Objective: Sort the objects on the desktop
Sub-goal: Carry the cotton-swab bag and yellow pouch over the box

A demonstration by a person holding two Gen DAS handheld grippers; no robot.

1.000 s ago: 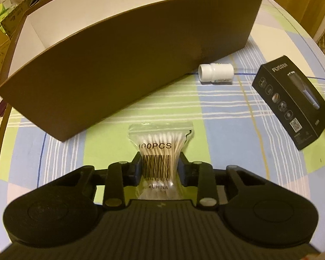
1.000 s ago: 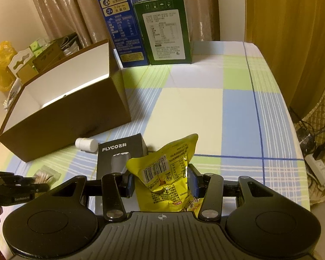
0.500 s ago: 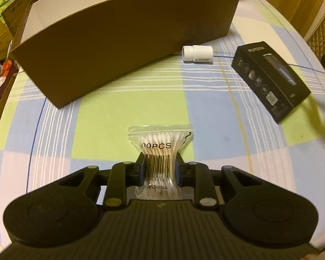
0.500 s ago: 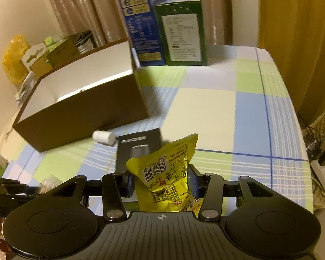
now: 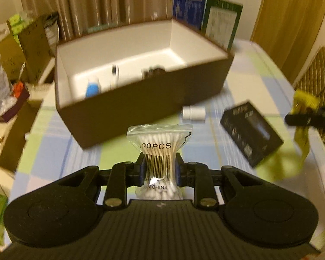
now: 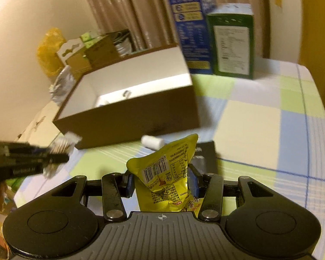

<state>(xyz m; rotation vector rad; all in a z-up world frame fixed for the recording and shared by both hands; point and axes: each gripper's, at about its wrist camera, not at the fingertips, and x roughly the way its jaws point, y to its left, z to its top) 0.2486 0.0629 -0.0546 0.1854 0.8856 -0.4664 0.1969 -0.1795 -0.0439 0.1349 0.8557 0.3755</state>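
Tablecloth (image 6: 255, 117) in a check of green, blue and cream is spread over the table, and the biggest thing set on it is a brown cardboard box (image 5: 153, 99) with a white lining, open at the top. Inside the box a blue-capped item (image 5: 92, 88) and a few smaller things are seen, too blurred to be named. Behind the box two tall cartons are stood upright side by side, a blue carton (image 6: 190, 30) and a green carton (image 6: 233, 41). On the cloth in front of the box a black FLYCO product box (image 5: 250, 133) is laid flat, and a small white bottle (image 5: 194, 113) is laid on its side between it and the cardboard box, near the box's front wall.

A yellow snack packet (image 6: 165, 173) is clamped between the pads of the right gripper (image 6: 161, 182), its jaws partly closed around the crumpled foil, and it is held above the cloth over the black box. A clear zip bag of cotton swabs (image 5: 160, 151), printed "100PCS", is pinched at its waist by the left gripper (image 5: 160, 169), whose jaws are drawn almost together; the bag is held clear of the cloth in front of the cardboard box.
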